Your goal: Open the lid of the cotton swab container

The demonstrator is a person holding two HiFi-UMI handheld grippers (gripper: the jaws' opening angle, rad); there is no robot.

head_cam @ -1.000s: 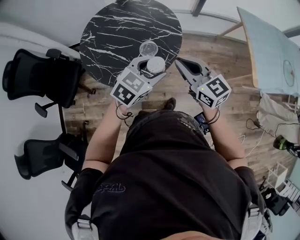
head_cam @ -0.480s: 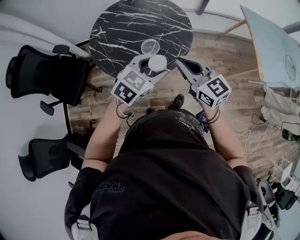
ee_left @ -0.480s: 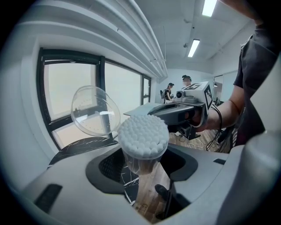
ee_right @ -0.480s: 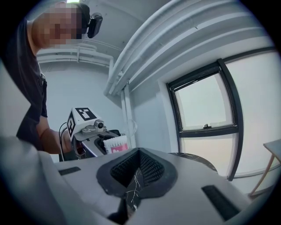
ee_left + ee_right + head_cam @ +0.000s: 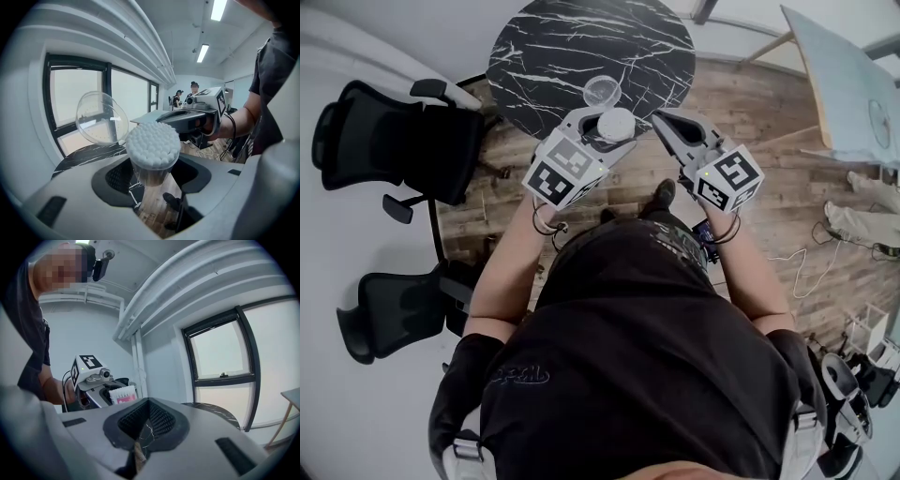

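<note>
My left gripper [image 5: 606, 127] is shut on the clear cotton swab container [image 5: 616, 124], held upright in the air over the floor by the table's near edge. White swab tips [image 5: 153, 144] fill its open mouth. Its clear round lid [image 5: 602, 93] is flipped back on its hinge and stands open at the far side; in the left gripper view the lid [image 5: 101, 118] sits to the left of the container. My right gripper [image 5: 662, 121] is shut with nothing in it, just right of the container and apart from it. In the right gripper view the container [image 5: 123, 393] shows at the left.
A round black marble table [image 5: 572, 47] stands ahead above a wooden floor. Two black office chairs [image 5: 394, 141] [image 5: 389, 314] are at the left. A pale table [image 5: 853, 84] and floor cables [image 5: 802, 272] are at the right. People [image 5: 187, 93] stand far off.
The head view has shifted a little, so the table sits higher and further right in the frame. Both grippers keep their pose; the lid stays open.
</note>
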